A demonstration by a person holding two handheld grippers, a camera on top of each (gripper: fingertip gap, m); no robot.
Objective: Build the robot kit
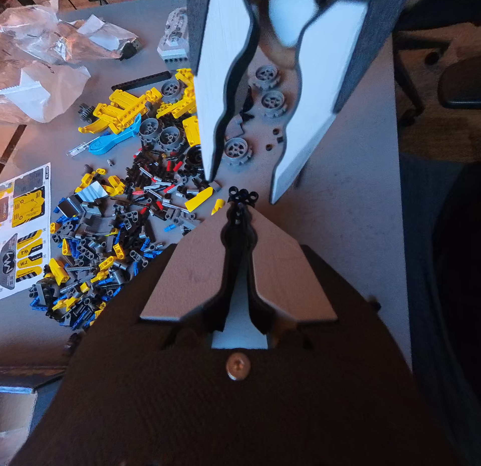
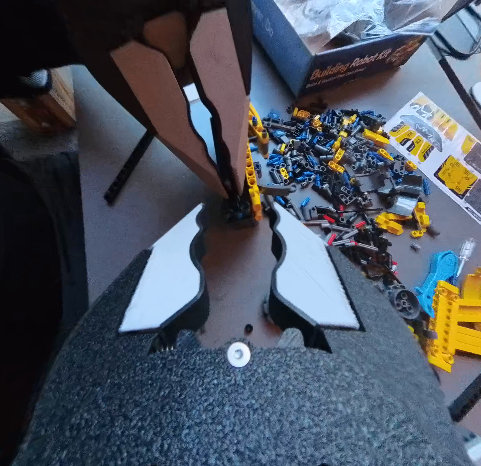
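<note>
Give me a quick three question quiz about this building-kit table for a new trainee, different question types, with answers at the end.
1. True or false: the left gripper is shut on a small black connector piece.
2. Multiple choice: the right gripper is A) open, B) shut on a wheel, C) out of view.
3. Fill in: the blue tool lies beside the grey ____ in the loose parts pile.

Key: 1 true; 2 A; 3 wheels.
</note>
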